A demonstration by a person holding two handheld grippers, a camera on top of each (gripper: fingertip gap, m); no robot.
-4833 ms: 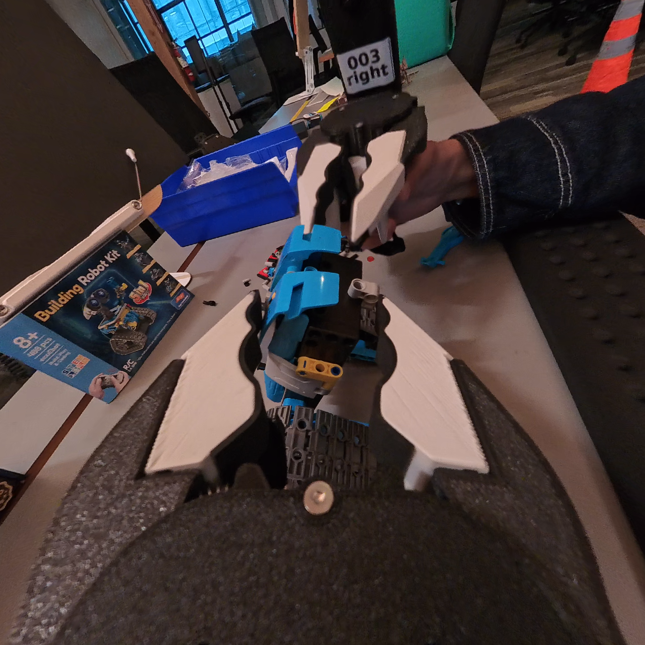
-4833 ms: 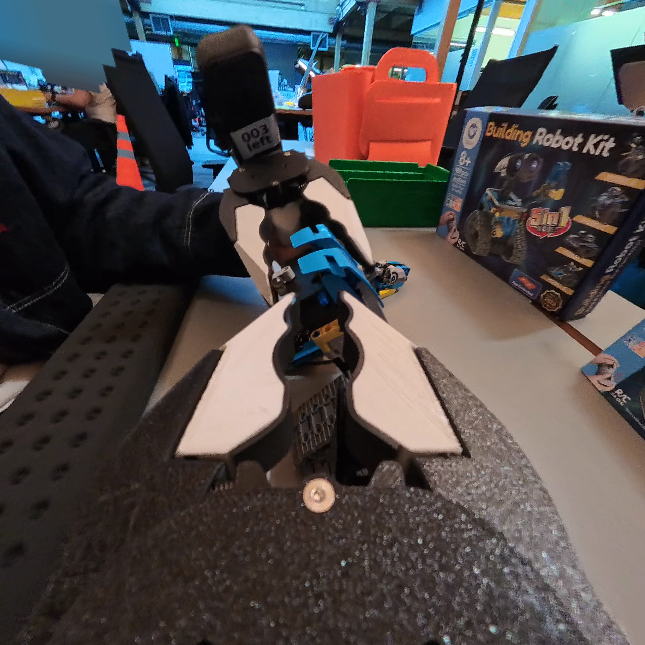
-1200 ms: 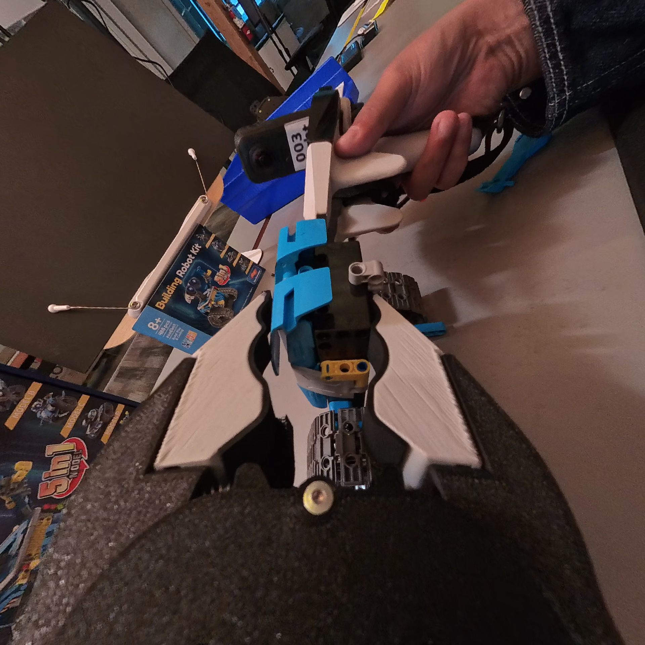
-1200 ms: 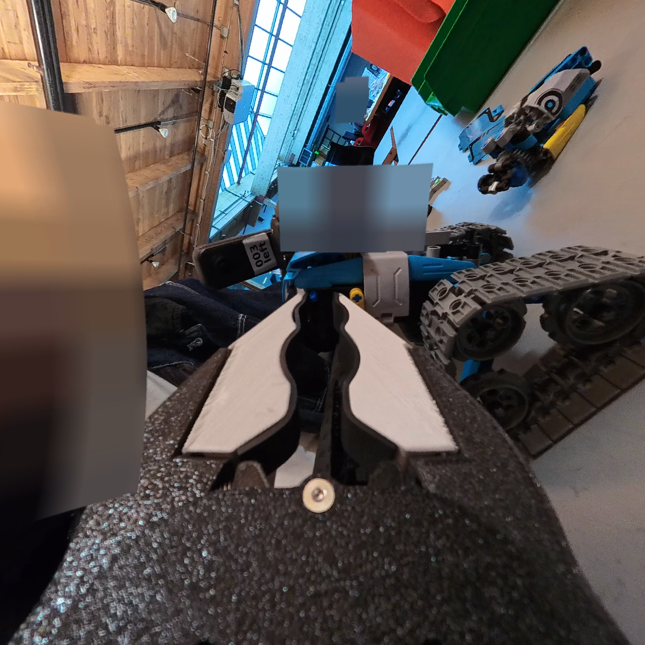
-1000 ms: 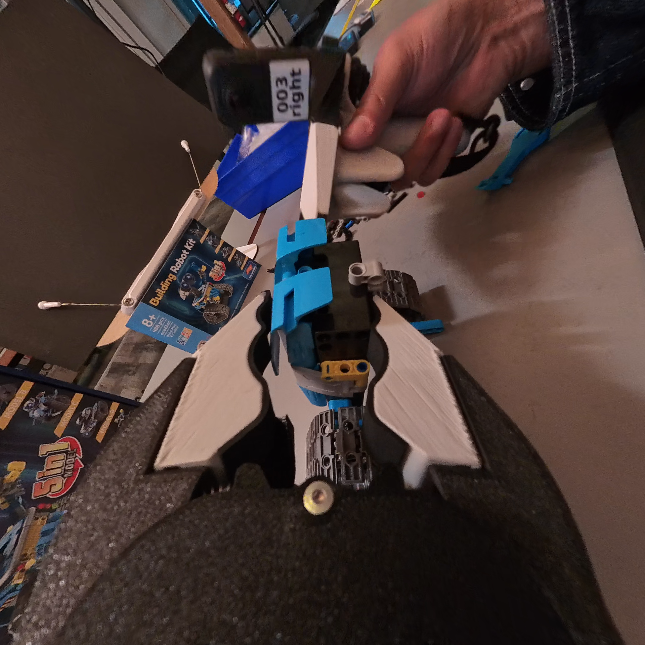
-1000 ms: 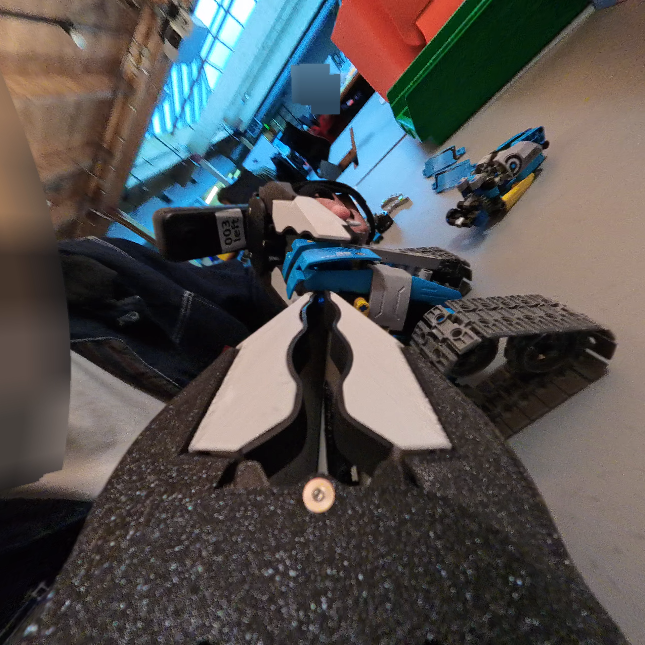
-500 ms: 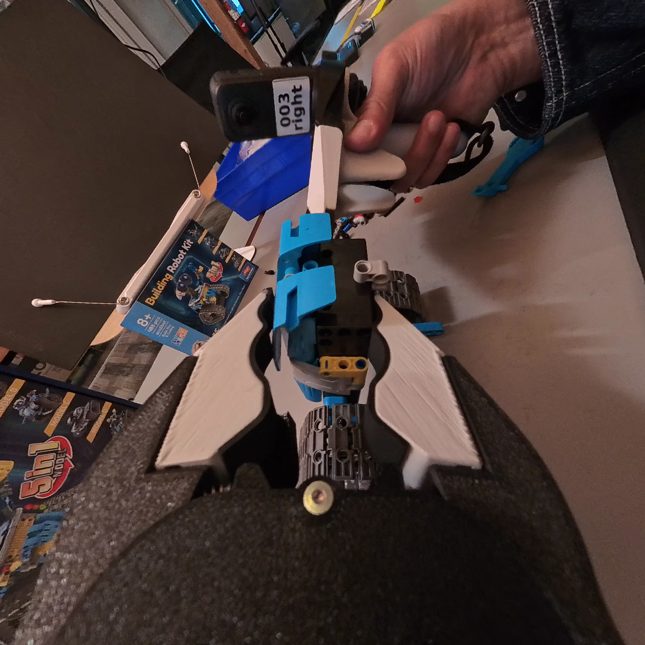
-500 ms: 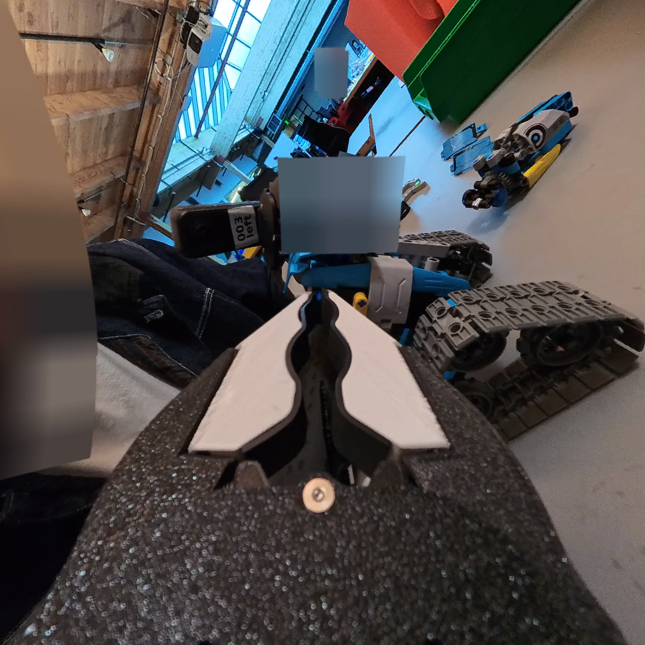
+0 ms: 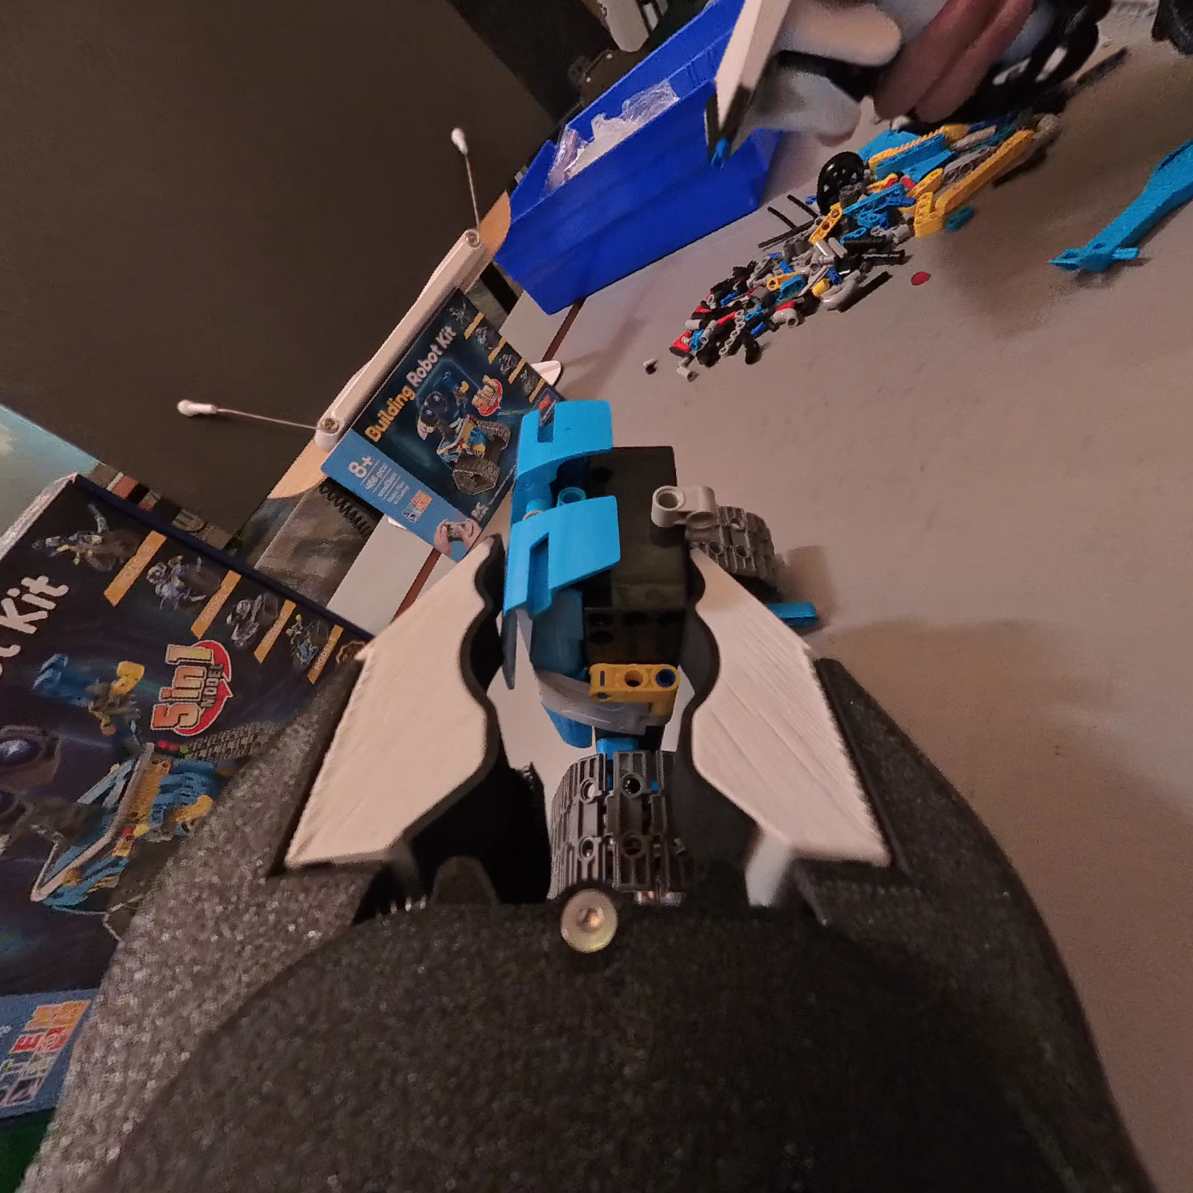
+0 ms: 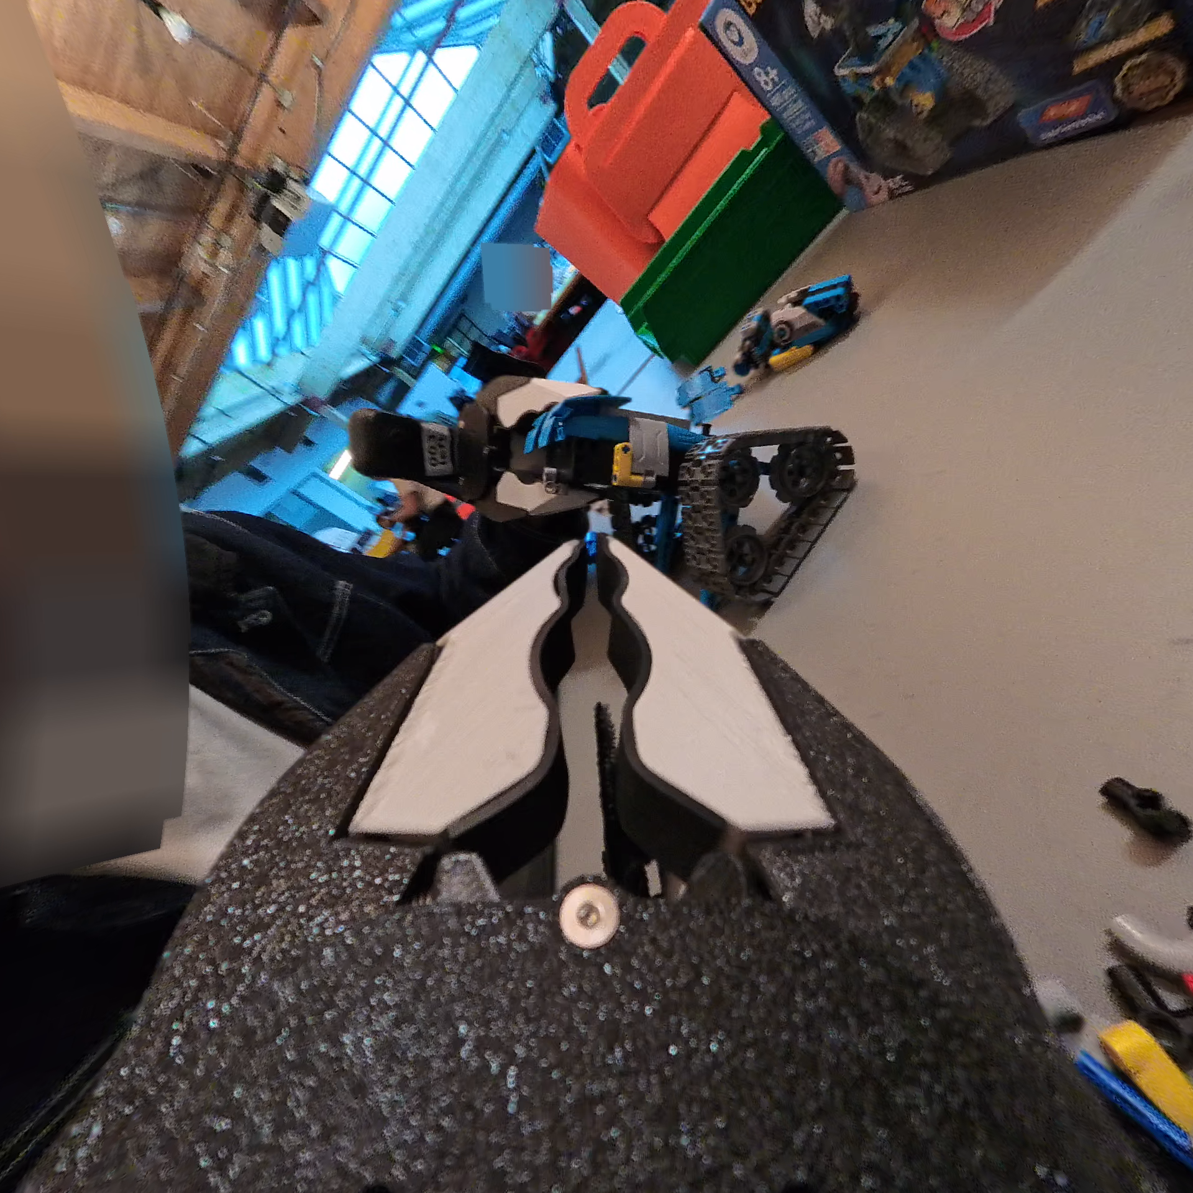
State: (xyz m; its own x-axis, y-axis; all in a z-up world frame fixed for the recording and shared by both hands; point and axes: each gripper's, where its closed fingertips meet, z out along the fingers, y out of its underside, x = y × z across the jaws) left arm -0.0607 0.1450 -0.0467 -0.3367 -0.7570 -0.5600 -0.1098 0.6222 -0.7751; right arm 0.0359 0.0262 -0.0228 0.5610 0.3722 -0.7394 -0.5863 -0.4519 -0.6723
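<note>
My left gripper is shut on a toy tracked robot with a blue and black body, a yellow brick and grey treads. It holds the robot tilted, with a tread near the table. In the right wrist view the robot hangs sideways in the left gripper. My right gripper has its jaws almost together and nothing shows between the tips. It sits a short way back from the robot. In the left wrist view a hand holds the right gripper at the top right.
A blue bin stands beside a pile of loose pieces, a part-built model and a long blue piece. Kit boxes line the left edge. A green bin, an orange holder and a small blue model stand beyond the robot. My right fingertips sit around 15 cm from my left ones. The long blue piece is closer to my right gripper, around 20 cm from its tips; the left tips are 25 cm off.
My right gripper has pulled back from the robot's far end and now sits apart from it. My left gripper still holds the robot and has turned slightly.
</note>
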